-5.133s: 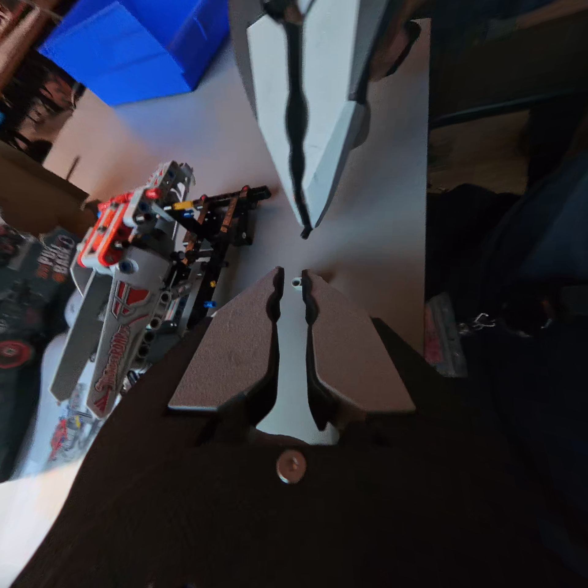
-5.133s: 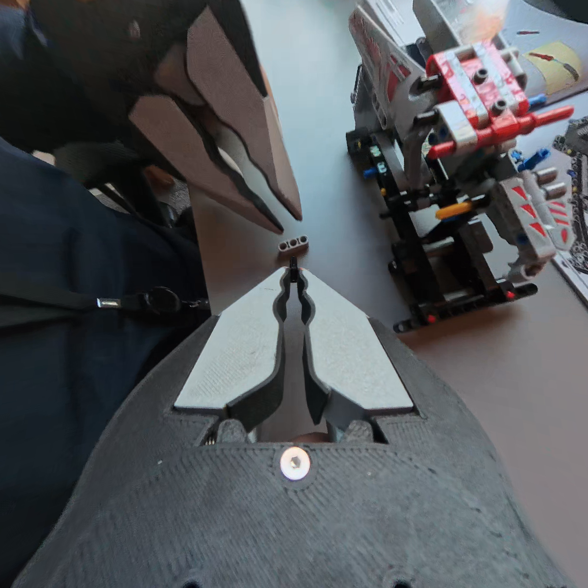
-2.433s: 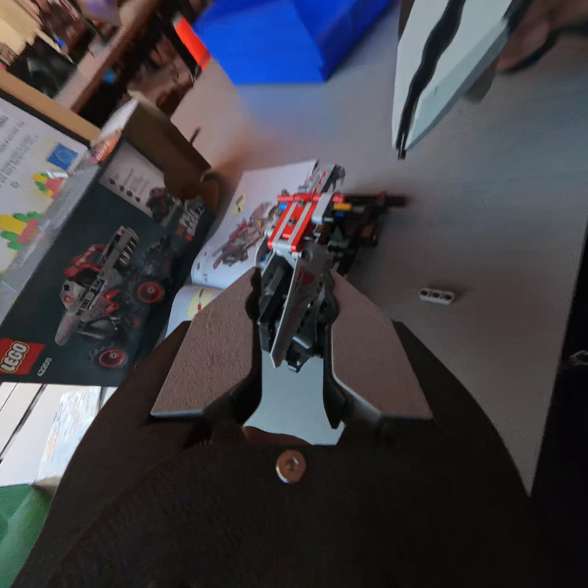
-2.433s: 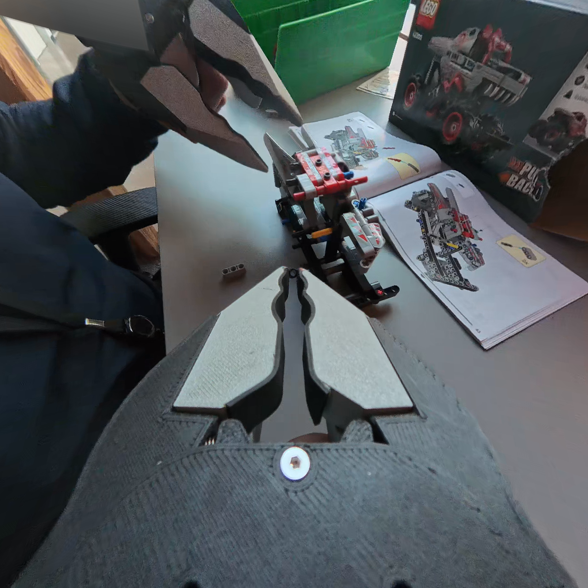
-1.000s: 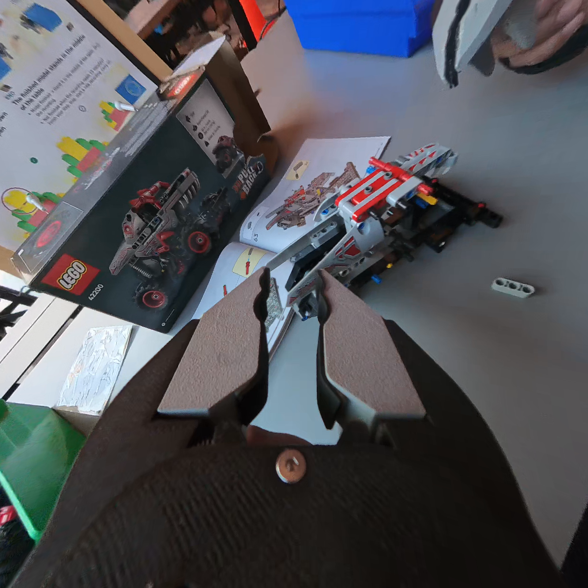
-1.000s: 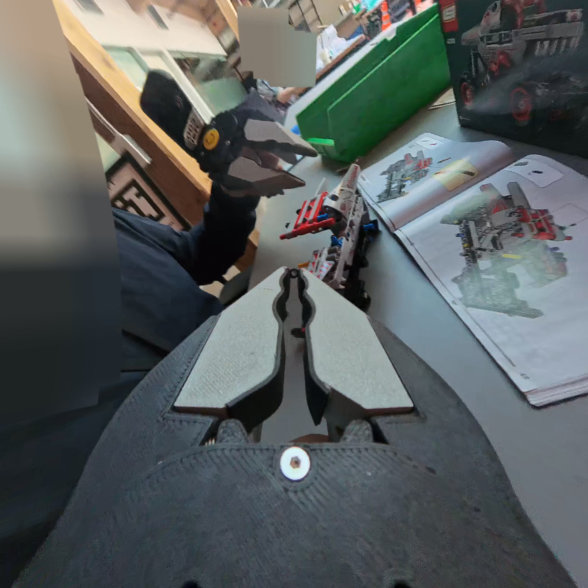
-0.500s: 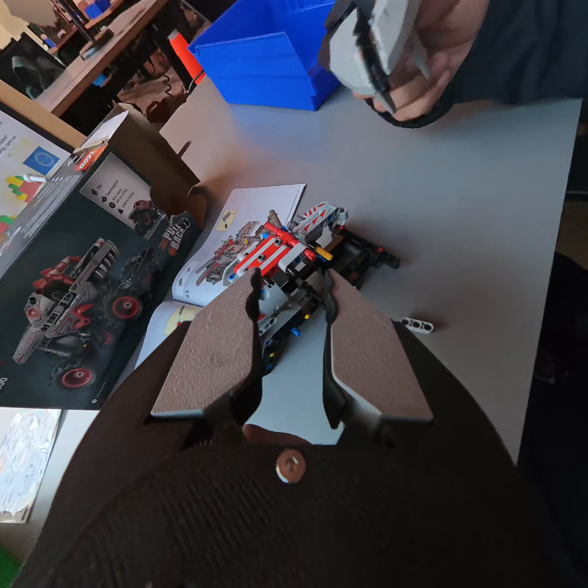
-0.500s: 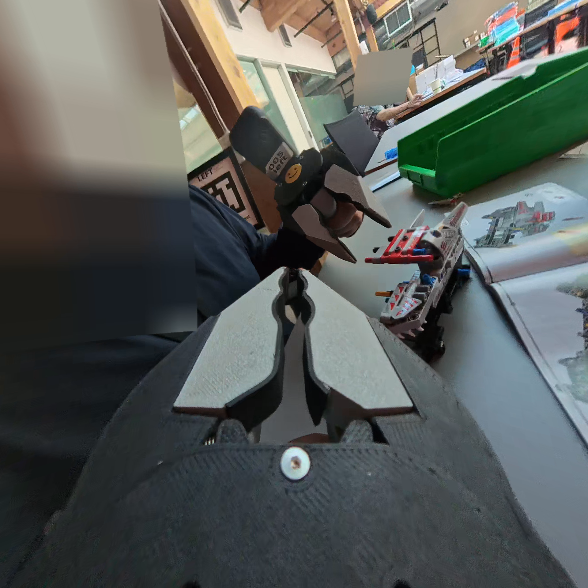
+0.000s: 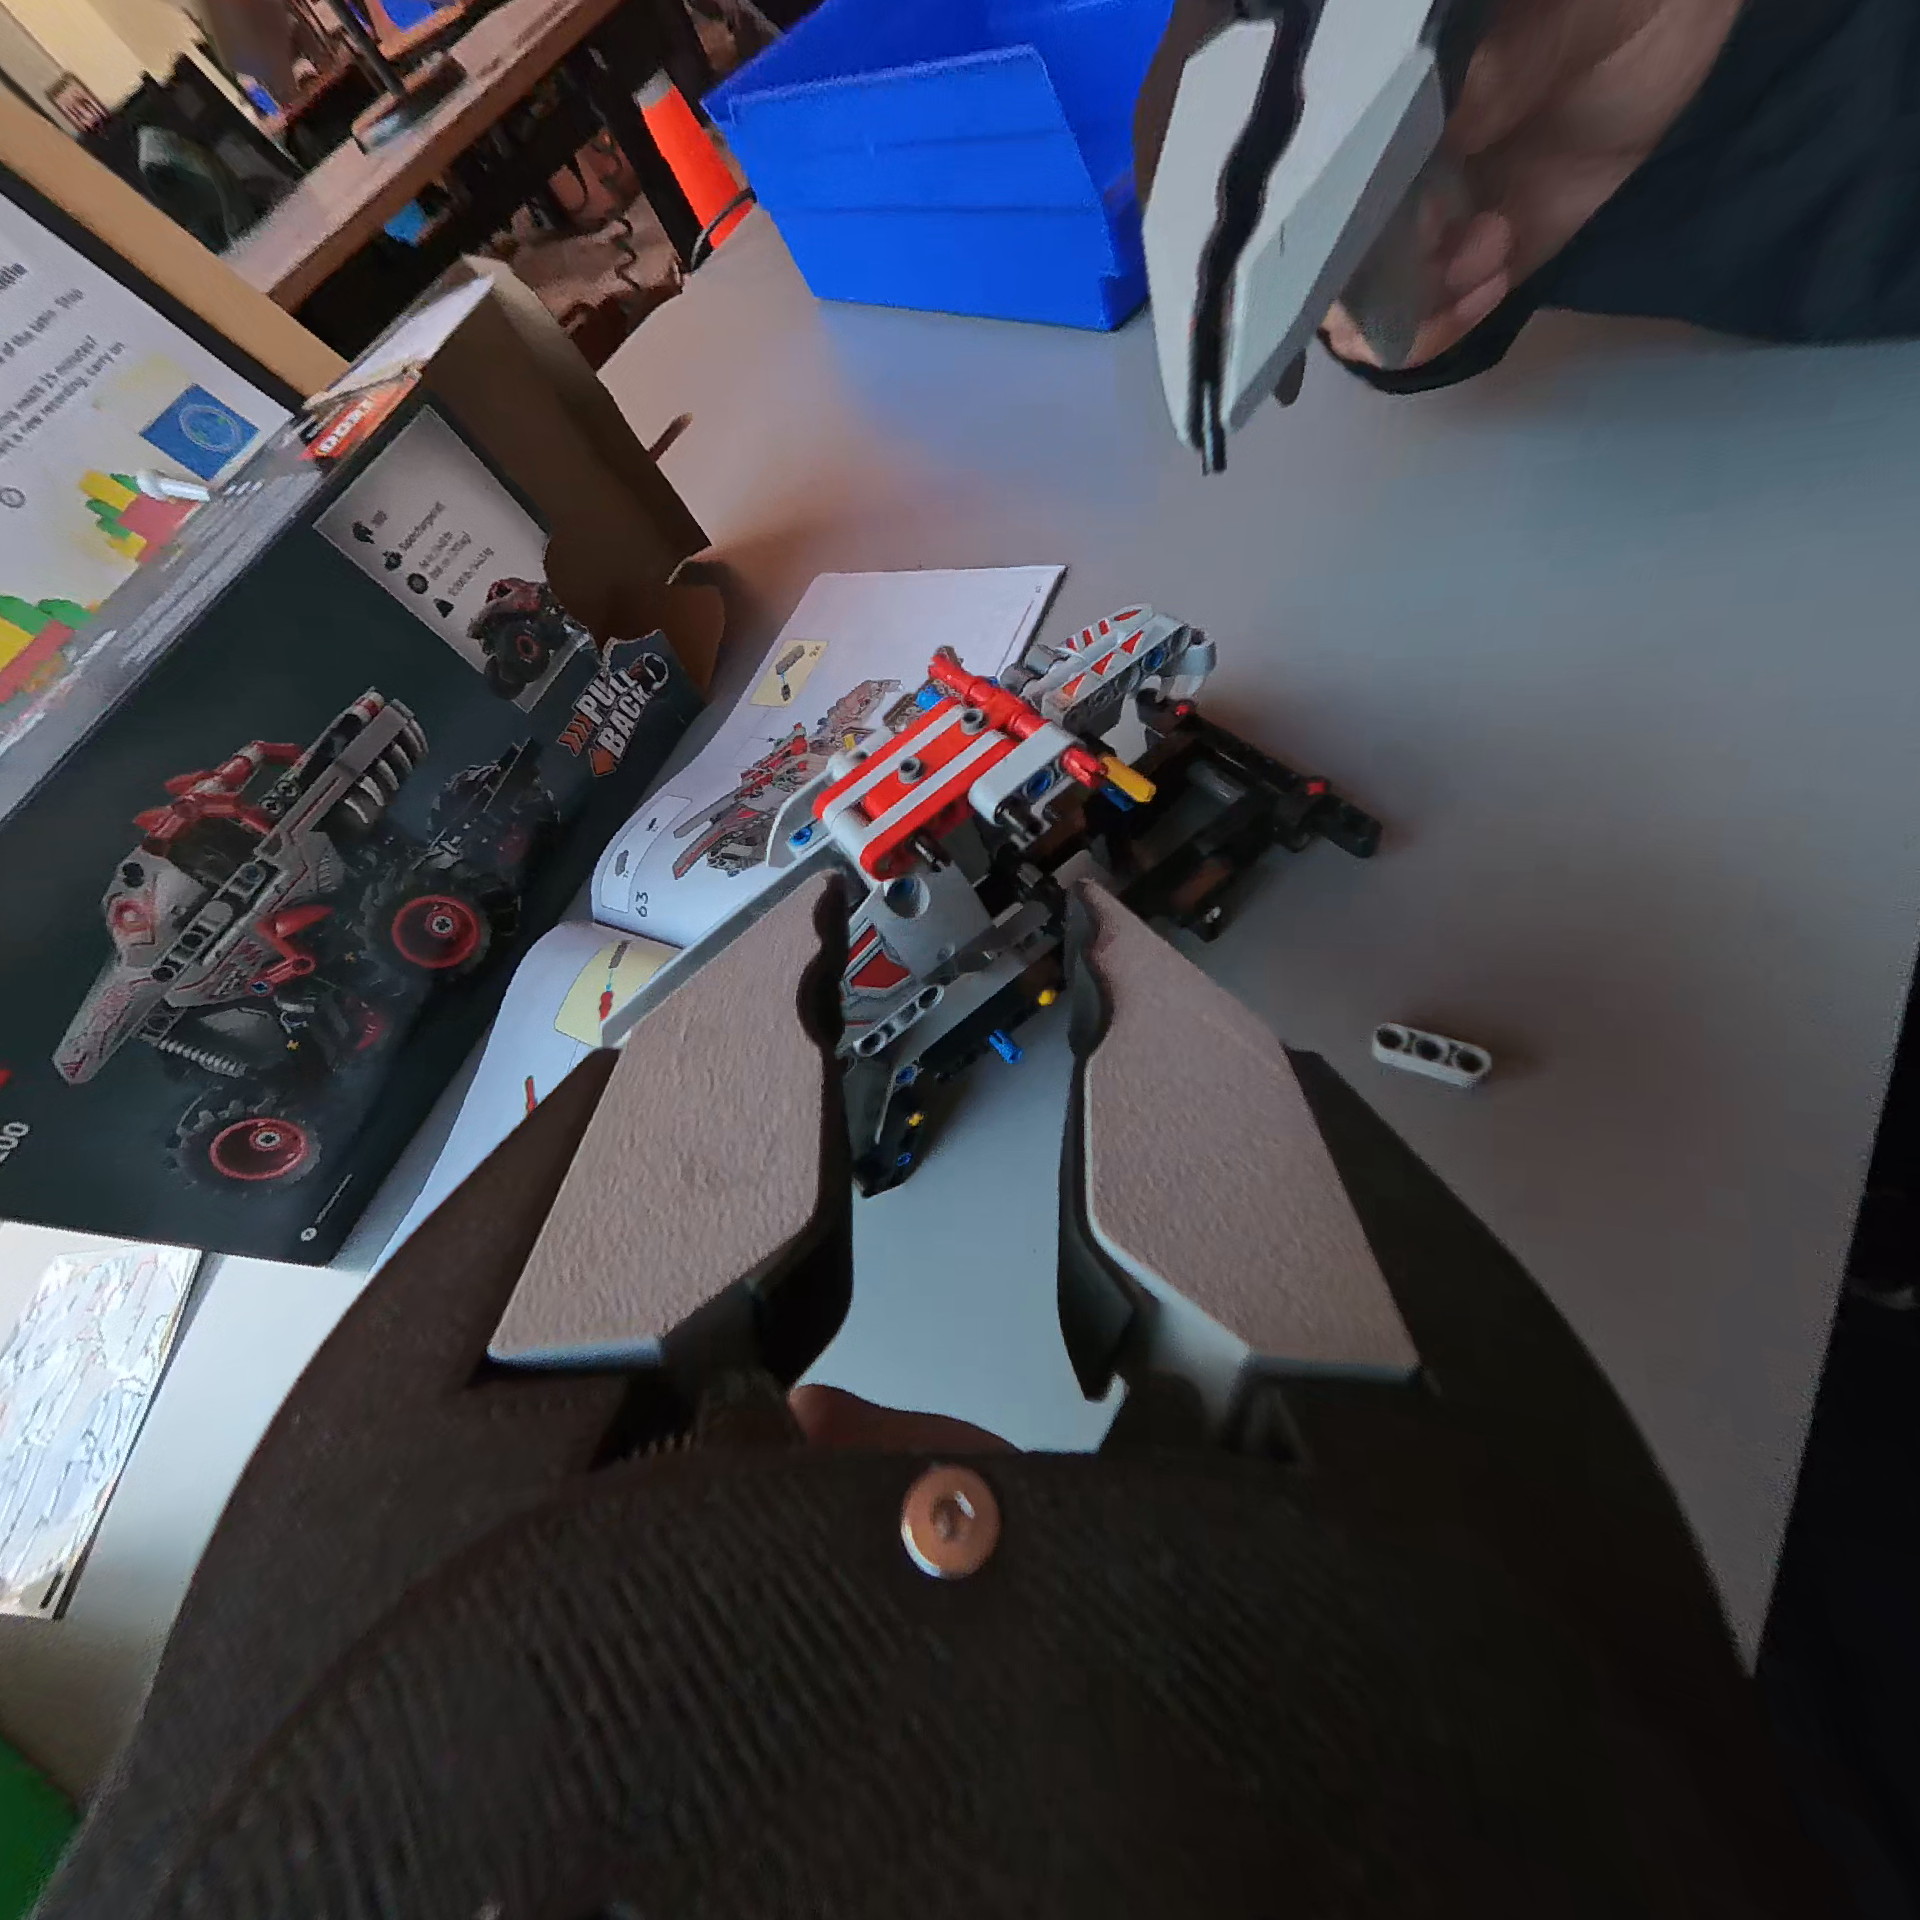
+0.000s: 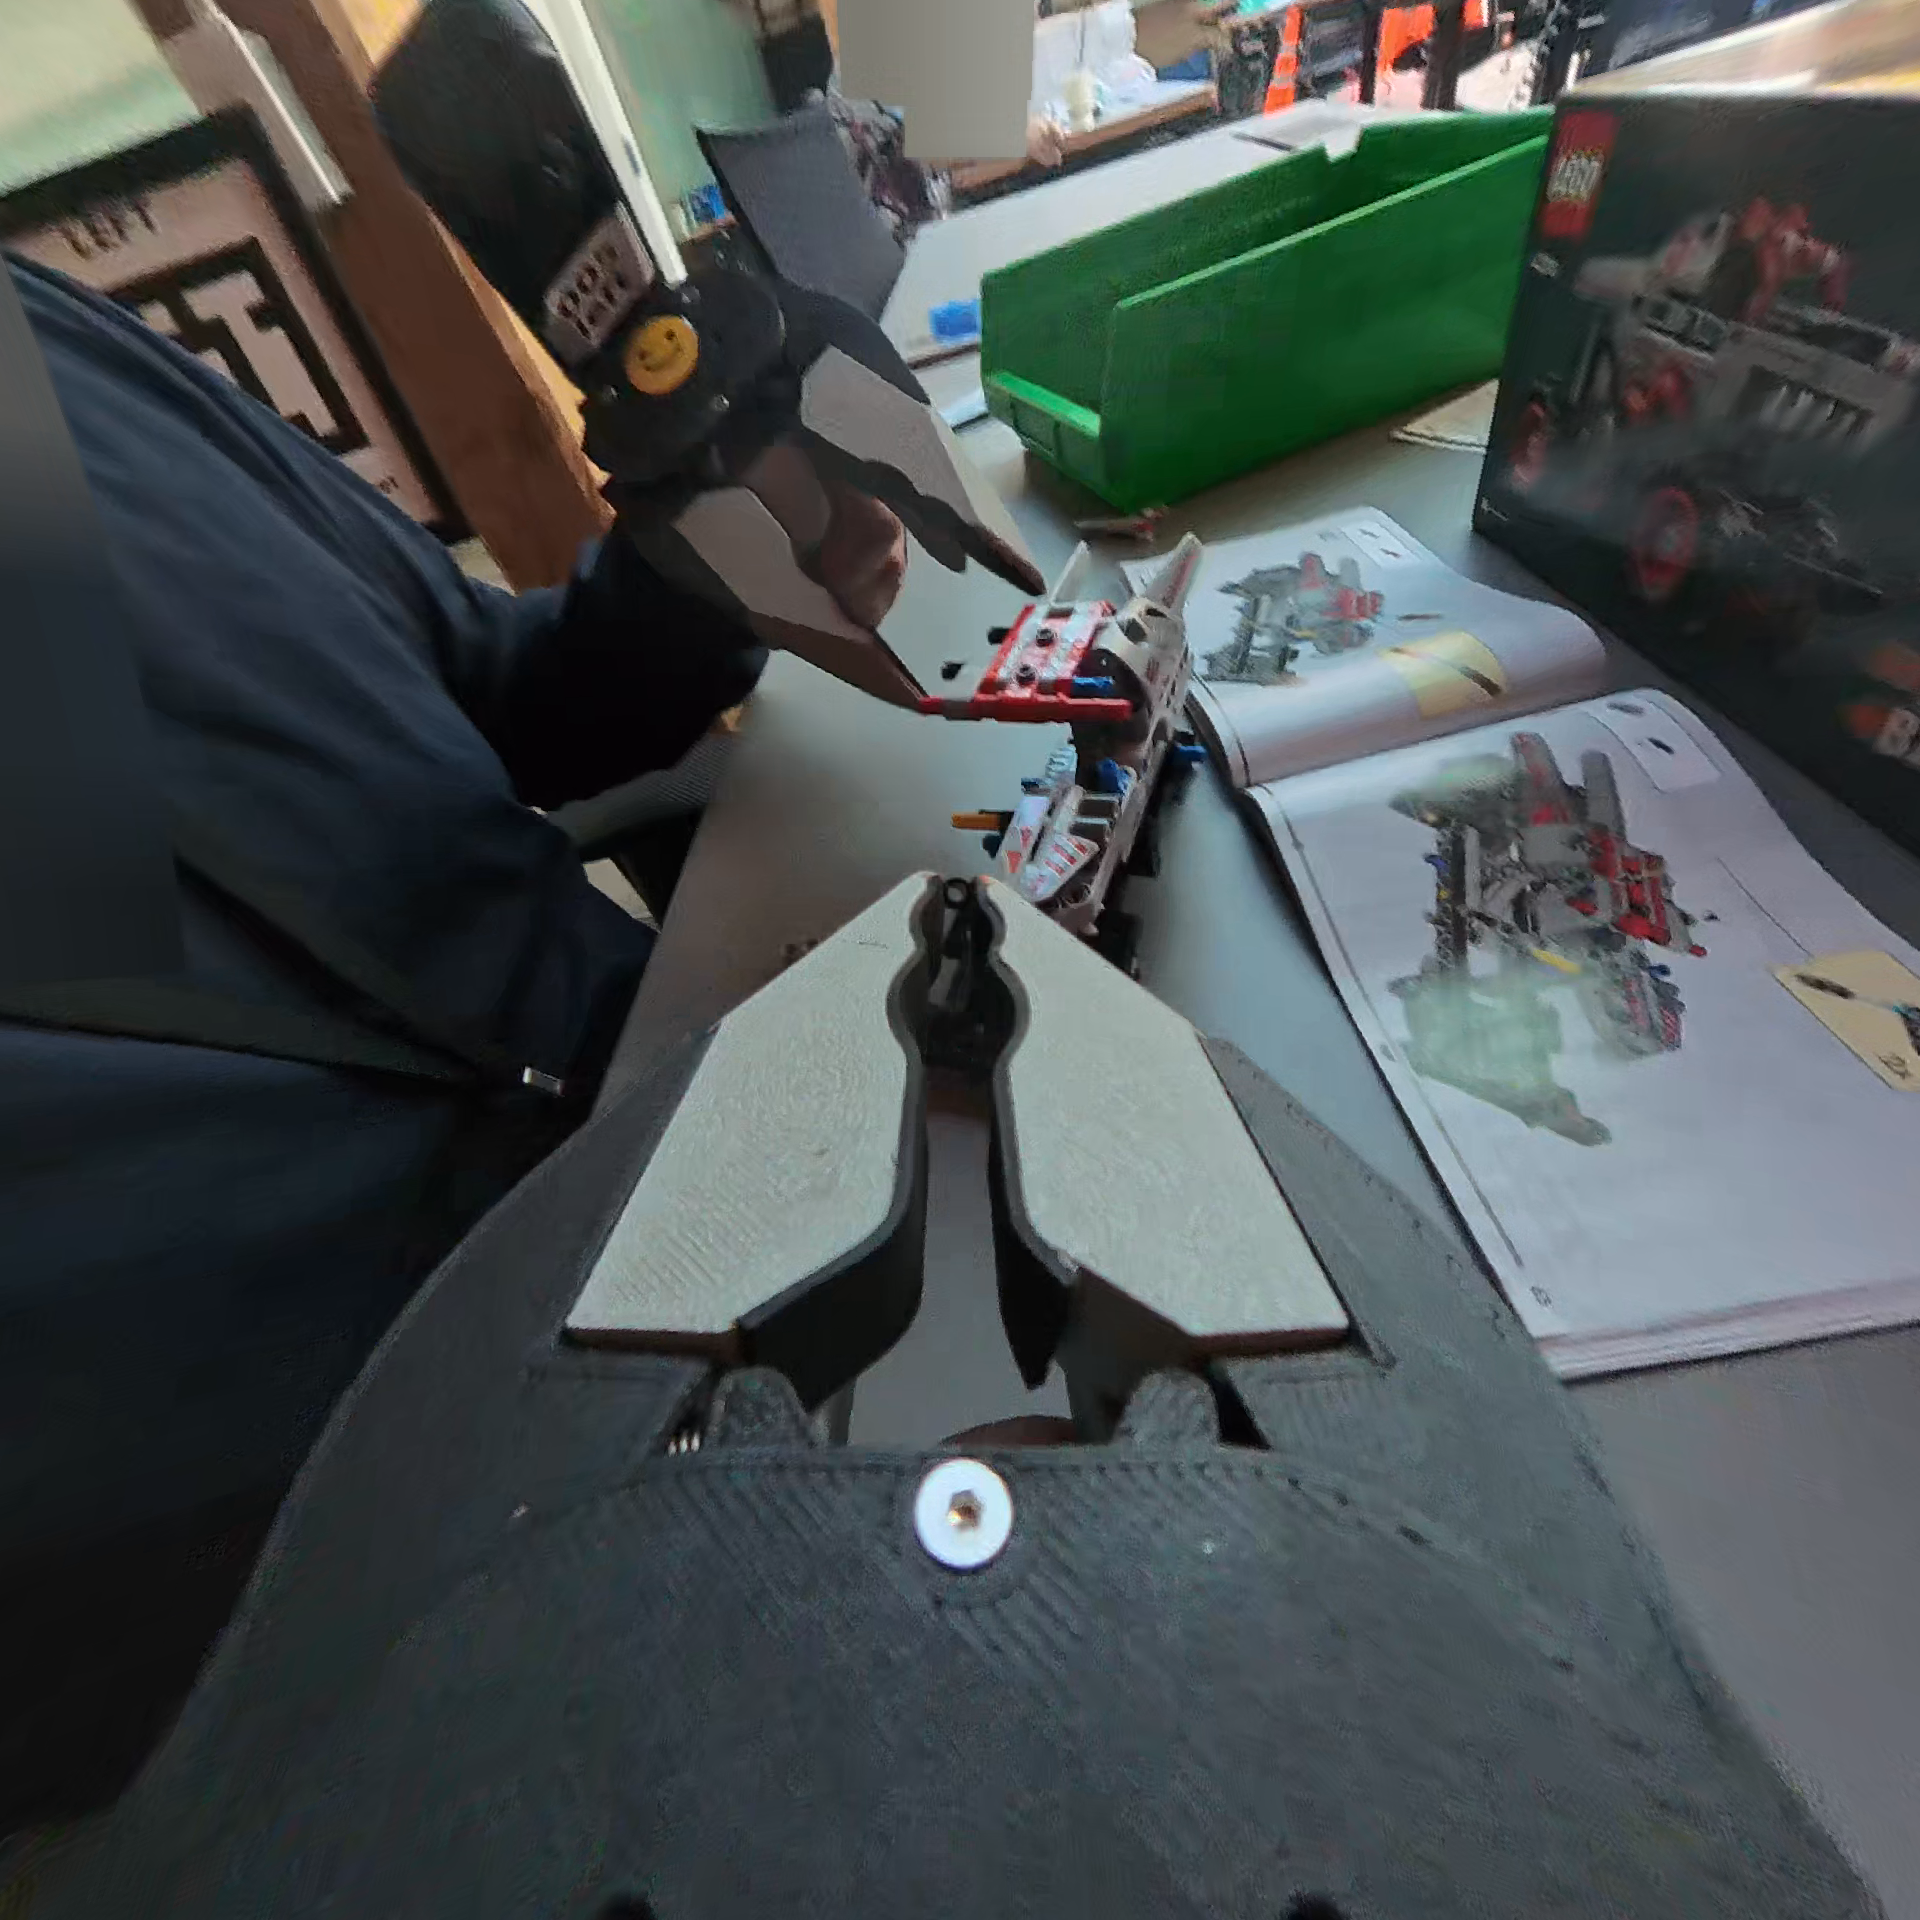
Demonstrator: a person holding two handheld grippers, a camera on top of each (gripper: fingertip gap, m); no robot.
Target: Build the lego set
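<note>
The half-built lego truck [image 9: 997, 821], grey and black with a red top, stands on the grey table [image 9: 1558, 675] beside the open booklet. My left gripper [image 9: 956, 904] is open, its fingers on either side of the truck's rear end in its own view. In the right wrist view the left gripper [image 10: 977, 639] hovers at the truck's [image 10: 1091, 727] red top. My right gripper [image 10: 956, 891] is shut on a small black pin [image 10: 954, 896], held off the table short of the truck; it also shows in the left wrist view [image 9: 1210, 452]. A loose grey three-hole beam [image 9: 1432, 1055] lies to the truck's right.
The set's dark box [image 9: 291, 883] [image 10: 1714, 364] stands behind the open instruction booklet [image 10: 1558, 987]. A blue bin [image 9: 935, 177] and a green bin [image 10: 1247, 343] sit at the table's far ends. A person's dark sleeve [image 10: 312, 675] is on the left. The table edge [image 9: 1808, 1351] runs close to the beam. Left tips to right tips: about 11 cm.
Both grippers left the grey beam and rose. My left gripper swung over to the truck and opened wider, now closer to its red top. My right gripper drew back, still shut on the pin.
</note>
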